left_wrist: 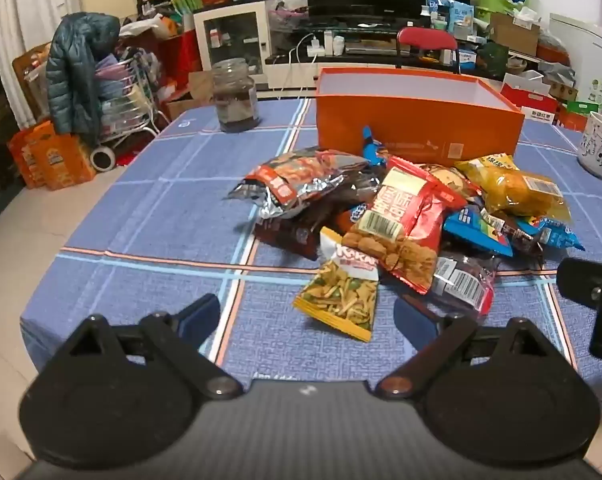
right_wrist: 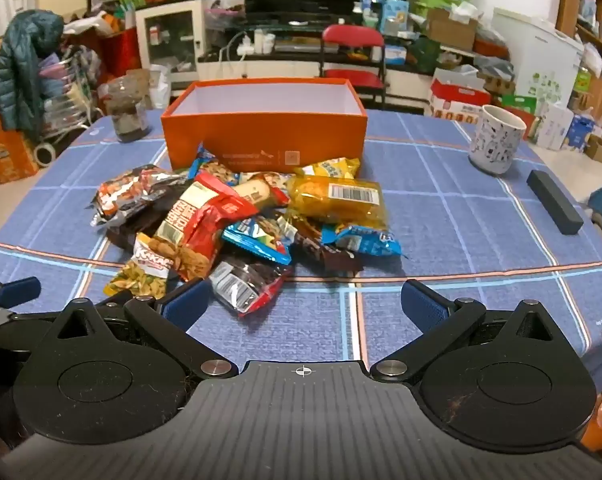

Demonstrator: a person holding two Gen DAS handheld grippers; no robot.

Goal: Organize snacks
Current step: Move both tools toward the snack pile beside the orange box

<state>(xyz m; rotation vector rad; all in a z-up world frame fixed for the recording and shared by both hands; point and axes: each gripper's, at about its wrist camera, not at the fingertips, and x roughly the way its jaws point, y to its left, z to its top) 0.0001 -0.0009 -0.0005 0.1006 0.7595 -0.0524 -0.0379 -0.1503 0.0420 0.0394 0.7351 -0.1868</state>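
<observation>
Orange box point(left_wrist: 417, 128) print too small; lower snack packets point(right_wrist: 141, 226) mostly buried

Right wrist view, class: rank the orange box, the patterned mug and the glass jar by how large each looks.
1. orange box, clearly largest.
2. patterned mug.
3. glass jar, though it looks close to the mug in size, so this order is unsure.

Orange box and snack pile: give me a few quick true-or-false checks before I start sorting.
1. The orange box already holds snacks. False: what shows of its inside is bare.
2. The snack pile lies in front of the box. True.
3. The right gripper grips a packet. False: its jaws stand open with nothing between them.
4. The mug stands upright, apart from the pile. True.
5. The left gripper is open. True.
</observation>
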